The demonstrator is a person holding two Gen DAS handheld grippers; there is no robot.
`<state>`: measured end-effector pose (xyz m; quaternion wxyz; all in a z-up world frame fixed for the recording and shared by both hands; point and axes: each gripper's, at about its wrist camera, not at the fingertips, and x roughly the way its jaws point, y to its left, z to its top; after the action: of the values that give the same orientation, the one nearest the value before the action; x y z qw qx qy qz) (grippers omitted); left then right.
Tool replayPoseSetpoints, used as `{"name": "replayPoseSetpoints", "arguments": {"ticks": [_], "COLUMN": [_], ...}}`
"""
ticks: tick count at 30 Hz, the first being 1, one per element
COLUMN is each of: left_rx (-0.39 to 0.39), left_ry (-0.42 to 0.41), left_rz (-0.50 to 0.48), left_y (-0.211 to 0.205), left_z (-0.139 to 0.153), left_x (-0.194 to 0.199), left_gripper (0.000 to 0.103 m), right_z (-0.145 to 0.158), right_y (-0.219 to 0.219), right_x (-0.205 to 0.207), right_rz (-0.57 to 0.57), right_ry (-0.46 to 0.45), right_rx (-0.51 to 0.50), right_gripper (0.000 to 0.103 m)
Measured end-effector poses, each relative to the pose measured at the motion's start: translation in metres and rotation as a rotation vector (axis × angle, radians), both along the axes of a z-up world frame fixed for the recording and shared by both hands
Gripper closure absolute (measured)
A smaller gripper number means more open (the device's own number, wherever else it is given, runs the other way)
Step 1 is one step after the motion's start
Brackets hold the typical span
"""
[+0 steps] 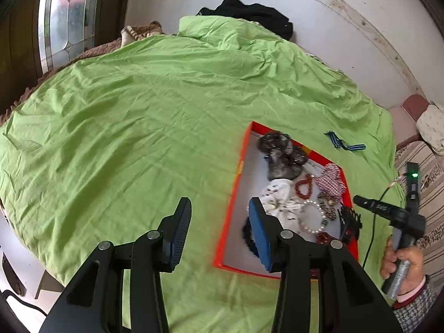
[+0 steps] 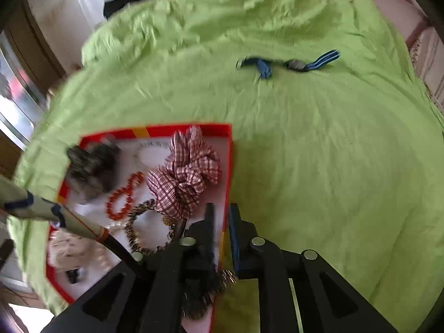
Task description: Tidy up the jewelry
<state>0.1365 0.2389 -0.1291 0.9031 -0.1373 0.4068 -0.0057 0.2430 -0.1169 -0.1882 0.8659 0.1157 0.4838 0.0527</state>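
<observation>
Wrinkled green sheet covers the bed. Orange-rimmed shallow box with white floor sits on it, holding a plaid fabric scrunchie, fuzzy dark scrunchies, red bead bracelet, pearl bracelet. Blue striped band lies apart on the sheet. Left gripper fingers wide, empty; right gripper nearly closed, straddling the box wall.

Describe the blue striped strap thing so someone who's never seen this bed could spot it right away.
Start at the green bedsheet and find the red-rimmed box of jewelry and scrunchies. The blue striped strap lies flat on the bare sheet beyond the box, outside it. Unlike the checked scrunchie and the red bead bracelet, it sits alone.
</observation>
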Motion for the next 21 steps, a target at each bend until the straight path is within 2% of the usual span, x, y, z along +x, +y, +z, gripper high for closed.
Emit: {"name": "replayPoseSetpoints", "arguments": {"ticks": [4, 7, 9, 15, 18, 19, 21], "left_rx": [0.016, -0.005, 0.004, 0.028, 0.043, 0.05, 0.072], "left_ry": [-0.012, -0.015, -0.02, -0.045, -0.065, -0.071, -0.097], "left_rz": [0.013, 0.013, 0.013, 0.019, 0.043, 0.049, 0.063], "left_y": [-0.013, -0.022, -0.029, -0.04, -0.039, -0.038, -0.039], "left_z": [0.005, 0.006, 0.008, 0.021, 0.028, 0.031, 0.038], "left_x": [-0.011, -0.018, -0.024, -0.048, -0.06, -0.063, -0.072], "left_gripper": [0.06, 0.06, 0.06, 0.058, 0.051, 0.046, 0.038], "right_z": [0.015, 0.008, 0.002, -0.011, -0.012, -0.008, 0.005], "right_y": [-0.012, -0.002, 0.011, 0.05, 0.058, 0.057, 0.049], "right_x": [-0.046, -0.078, -0.089, -0.068, -0.061, -0.064, -0.078], "right_rz": [0.015, 0.07, 0.095, 0.173, 0.205, 0.204, 0.181], "right_ry": [-0.047, -0.037, -0.046, -0.045, -0.033, -0.037, -0.079], "right_rx": [0.011, 0.009, -0.035, -0.148, -0.129, -0.122, -0.082], "right_gripper": [0.085, 0.085, 0.085, 0.085, 0.085, 0.085, 0.085]}}
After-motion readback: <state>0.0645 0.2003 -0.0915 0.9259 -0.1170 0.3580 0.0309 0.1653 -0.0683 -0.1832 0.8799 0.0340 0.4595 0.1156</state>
